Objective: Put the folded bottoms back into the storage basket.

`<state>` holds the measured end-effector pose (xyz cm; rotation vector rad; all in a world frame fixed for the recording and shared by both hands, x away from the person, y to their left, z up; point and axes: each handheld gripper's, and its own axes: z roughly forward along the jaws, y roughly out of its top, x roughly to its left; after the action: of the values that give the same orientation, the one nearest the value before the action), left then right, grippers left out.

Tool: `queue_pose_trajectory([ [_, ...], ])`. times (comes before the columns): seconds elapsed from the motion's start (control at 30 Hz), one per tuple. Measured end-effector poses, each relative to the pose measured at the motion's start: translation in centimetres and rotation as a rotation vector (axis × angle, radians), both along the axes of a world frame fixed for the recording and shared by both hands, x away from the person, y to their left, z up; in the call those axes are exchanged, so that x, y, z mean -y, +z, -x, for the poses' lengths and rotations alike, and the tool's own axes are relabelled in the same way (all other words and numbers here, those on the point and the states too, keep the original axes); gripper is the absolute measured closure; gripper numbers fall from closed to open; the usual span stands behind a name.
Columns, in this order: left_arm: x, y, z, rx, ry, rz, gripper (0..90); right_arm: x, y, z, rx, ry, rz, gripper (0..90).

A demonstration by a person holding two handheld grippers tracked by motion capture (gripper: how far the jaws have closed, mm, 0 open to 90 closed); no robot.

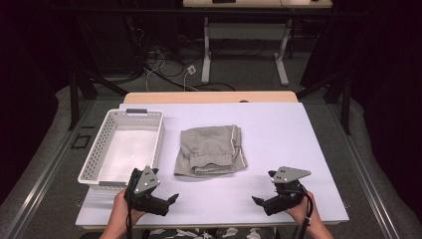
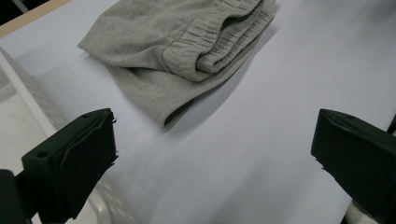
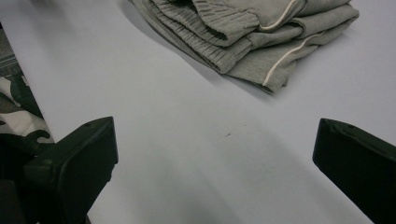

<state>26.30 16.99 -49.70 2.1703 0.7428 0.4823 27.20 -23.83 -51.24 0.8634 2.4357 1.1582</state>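
A folded pair of grey shorts (image 1: 211,151) lay at the middle of the desk (image 1: 278,129), just right of a white perforated basket (image 1: 94,154) that stood empty on the desk's left side. The garment looked soft, light and limp, a knit cloth with a gathered elastic waistband (image 2: 205,56) and a pale piping stripe (image 3: 280,58) along one folded edge; it would likely sag and come unfolded if lifted by a single corner. The stacked layers at the near edge, where waistband and hems lay one on another, seemed the surest place to take hold, with both sides pinched together so the fold stayed whole. The cloth posed little risk of slipping or damage, though a pinch on the top layer alone could peel it away from the rest.

The left gripper (image 1: 166,201) was held low over the near left part of the desk, close beside the basket's near corner, its fingers (image 2: 74,163) spread wide and holding nothing. The right gripper (image 1: 261,201) sat near the right front edge, well apart from the shorts, its fingers (image 3: 74,163) likewise wide apart and empty. Both pointed inward toward the garment. Beyond the desk's far edge stood a second table's legs amid trailing cables on a dark floor.
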Motion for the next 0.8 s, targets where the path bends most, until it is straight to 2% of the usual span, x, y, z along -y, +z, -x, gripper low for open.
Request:
queue_pose_trajectory([
  [0.27, 1.3, -0.1, -0.4, 0.0, -0.021, -0.01, 0.1, -0.4, 0.1, -0.4, -0.002, -0.005, 0.008, 0.0],
  [0.8, 2.7, 0.0, -1.7, -0.012, -0.021, -0.003, 0.1, -1.7, 0.4, -1.8, -0.024, -0.009, 0.011, 0.0],
])
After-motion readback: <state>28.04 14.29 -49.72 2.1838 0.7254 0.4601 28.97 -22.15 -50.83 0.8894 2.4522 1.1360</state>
